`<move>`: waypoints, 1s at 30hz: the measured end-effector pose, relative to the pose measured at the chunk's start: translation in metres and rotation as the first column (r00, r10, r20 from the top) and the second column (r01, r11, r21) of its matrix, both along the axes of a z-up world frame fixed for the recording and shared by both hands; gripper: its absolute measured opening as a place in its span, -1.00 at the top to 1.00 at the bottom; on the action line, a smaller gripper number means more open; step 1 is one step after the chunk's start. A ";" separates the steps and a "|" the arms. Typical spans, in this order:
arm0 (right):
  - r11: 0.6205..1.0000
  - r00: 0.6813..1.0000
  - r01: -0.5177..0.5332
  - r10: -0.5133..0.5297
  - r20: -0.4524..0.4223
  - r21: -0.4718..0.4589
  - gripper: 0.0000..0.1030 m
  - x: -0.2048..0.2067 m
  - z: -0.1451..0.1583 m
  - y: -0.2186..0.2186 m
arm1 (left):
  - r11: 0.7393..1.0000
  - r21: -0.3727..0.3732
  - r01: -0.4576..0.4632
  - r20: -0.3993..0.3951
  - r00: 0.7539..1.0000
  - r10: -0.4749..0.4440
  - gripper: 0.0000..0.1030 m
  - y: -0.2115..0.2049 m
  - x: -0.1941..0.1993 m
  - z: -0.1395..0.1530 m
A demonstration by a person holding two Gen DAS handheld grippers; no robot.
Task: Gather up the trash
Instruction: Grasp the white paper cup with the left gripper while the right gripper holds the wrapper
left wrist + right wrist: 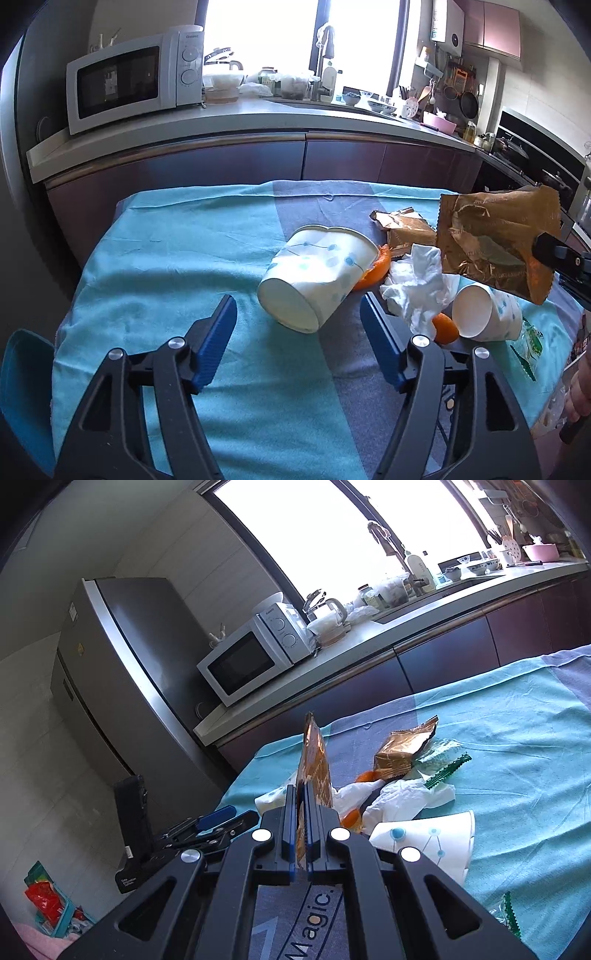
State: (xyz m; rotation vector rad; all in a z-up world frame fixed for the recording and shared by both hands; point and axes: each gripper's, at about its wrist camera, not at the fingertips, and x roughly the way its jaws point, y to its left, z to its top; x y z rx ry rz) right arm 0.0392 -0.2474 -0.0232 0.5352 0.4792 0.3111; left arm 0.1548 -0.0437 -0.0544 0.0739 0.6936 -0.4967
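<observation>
My right gripper (300, 794) is shut on a gold-brown snack wrapper (314, 760) and holds it up above the table; the wrapper also shows in the left wrist view (495, 243), with the right gripper (550, 251) at the right edge. My left gripper (297, 314) is open and empty, low over the cloth, just in front of a tipped paper cup (317, 277). Beside it lie orange peel (373, 273), crumpled white tissue (417, 284), a second paper cup (487, 314) and another gold wrapper (406, 229).
The table has a teal and grey cloth (166, 258). A green-edged wrapper (447, 768) lies by the tissue. A counter with a microwave (133, 81) runs behind the table. A teal bin (48, 904) with trash stands on the floor at left.
</observation>
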 end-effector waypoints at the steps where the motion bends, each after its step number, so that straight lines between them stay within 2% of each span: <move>1: 1.000 1.000 -0.002 0.002 0.000 0.002 0.94 0.001 0.000 0.000 | 1.000 0.010 0.000 -0.008 1.000 0.000 -0.34 -0.004 0.005 -0.002; 4: 1.000 1.000 -0.007 0.007 0.000 0.007 0.94 0.004 -0.001 0.000 | 1.000 0.027 0.014 -0.037 0.999 -0.013 -0.34 -0.013 0.019 -0.008; 7: 1.000 1.000 -0.011 0.011 -0.001 0.010 0.94 0.006 -0.002 0.000 | 0.999 0.018 0.033 -0.063 0.998 -0.032 -0.26 -0.019 0.030 -0.012; 8: 1.000 1.000 -0.013 0.013 -0.001 0.012 0.94 0.007 -0.002 0.000 | 0.999 0.013 0.035 -0.075 0.997 -0.034 -0.16 -0.020 0.034 -0.013; 11: 1.000 1.000 -0.019 0.019 -0.001 0.011 0.94 0.008 -0.002 0.001 | 0.999 0.002 0.038 -0.079 0.996 -0.038 -0.12 -0.020 0.037 -0.015; 12: 1.000 1.000 -0.021 0.021 -0.002 0.012 0.94 0.009 -0.002 0.001 | 0.999 -0.002 0.039 -0.077 0.996 -0.039 0.14 -0.020 0.037 -0.015; 14: 1.000 1.000 -0.026 0.026 -0.001 0.014 0.94 0.010 -0.002 0.002 | 0.999 -0.003 0.045 -0.091 0.995 -0.045 0.52 -0.021 0.038 -0.016; 15: 0.999 1.000 -0.029 0.029 0.000 0.015 0.94 0.011 -0.002 0.003 | 0.999 0.002 0.039 -0.096 0.995 -0.039 0.53 -0.021 0.038 -0.018; 19: 0.999 0.999 -0.043 0.043 0.000 0.010 0.94 0.014 -0.001 0.008 | 1.000 0.000 0.030 -0.108 0.994 -0.030 0.53 -0.020 0.038 -0.022; 25: 0.999 0.999 -0.037 0.037 0.011 0.004 0.94 0.017 0.001 0.007 | 1.000 -0.001 0.030 -0.056 0.998 -0.030 0.23 -0.015 0.027 -0.010; 26: 0.999 0.999 -0.037 0.037 0.011 0.008 0.94 0.018 0.001 0.006 | 1.000 0.002 0.028 -0.044 0.999 -0.028 0.08 -0.013 0.024 -0.008; 28: 0.999 0.999 -0.037 0.037 0.010 0.016 0.94 0.019 -0.001 0.005 | 1.000 0.018 0.016 -0.003 1.000 -0.016 0.03 -0.013 0.021 -0.003; 30: 0.999 0.999 -0.041 0.041 0.007 0.018 0.94 0.021 -0.002 0.005 | 0.999 0.024 0.022 0.015 1.000 -0.022 -0.15 -0.013 0.021 0.002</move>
